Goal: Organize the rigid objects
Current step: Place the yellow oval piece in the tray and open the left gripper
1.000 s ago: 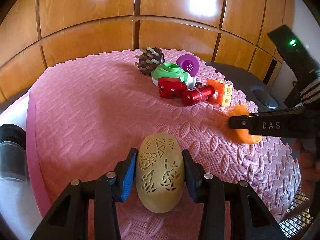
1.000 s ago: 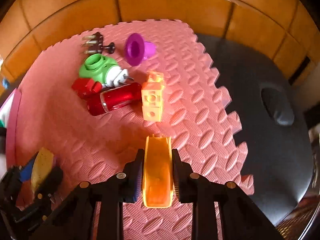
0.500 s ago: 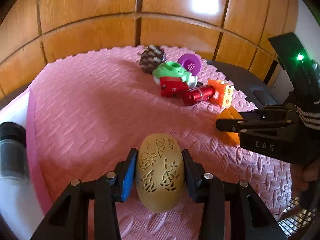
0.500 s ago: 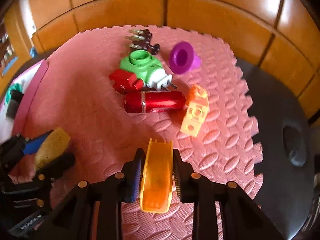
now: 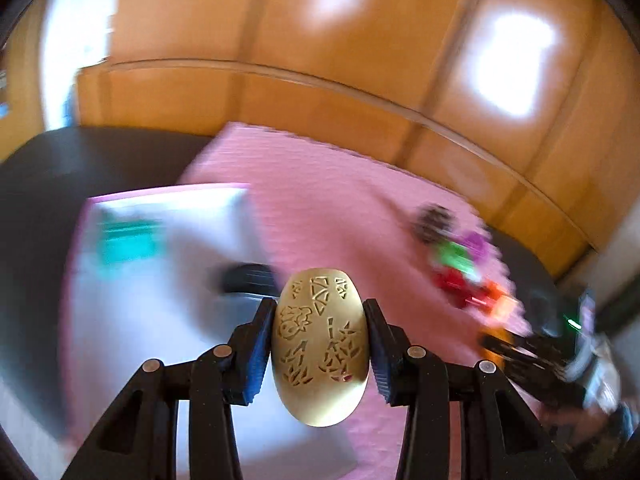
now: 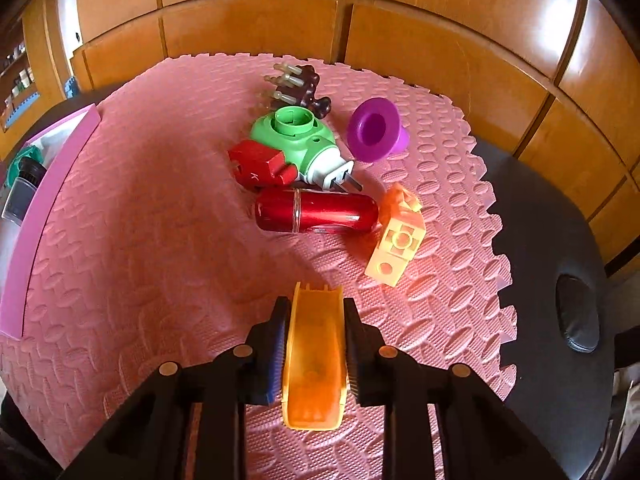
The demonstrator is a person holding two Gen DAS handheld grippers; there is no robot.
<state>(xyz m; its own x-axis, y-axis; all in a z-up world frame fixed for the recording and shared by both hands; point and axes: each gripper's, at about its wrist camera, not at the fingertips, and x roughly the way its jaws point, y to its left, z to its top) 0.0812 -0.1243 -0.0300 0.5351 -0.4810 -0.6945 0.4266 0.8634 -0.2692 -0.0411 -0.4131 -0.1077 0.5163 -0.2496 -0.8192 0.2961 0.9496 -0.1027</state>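
Note:
My left gripper [image 5: 318, 316] is shut on a gold egg-shaped shell [image 5: 320, 344] with cut-out patterns, held above a white tray [image 5: 160, 312] with a pink rim; this view is motion-blurred. My right gripper [image 6: 314, 312] is shut on an orange curved plastic piece [image 6: 314, 356], held over the pink foam mat [image 6: 140, 240]. On the mat ahead lie a red cylinder [image 6: 316, 212], a green and white plug [image 6: 300, 140], a red block [image 6: 260, 164], a purple funnel [image 6: 374, 128], a yellow-orange block [image 6: 396, 240] and a brown spiked massager [image 6: 296, 84].
The tray holds a teal object [image 5: 128, 236] and a dark cylinder [image 5: 248, 278]; its pink rim [image 6: 44, 208] borders the mat's left side. A black table surface [image 6: 560, 240] lies right of the mat. Wooden wall panels [image 6: 256, 28] stand behind.
My left gripper has swung left with the gold shell, from over the mat to over the white tray. My right gripper keeps the orange piece and has turned slightly toward the pile.

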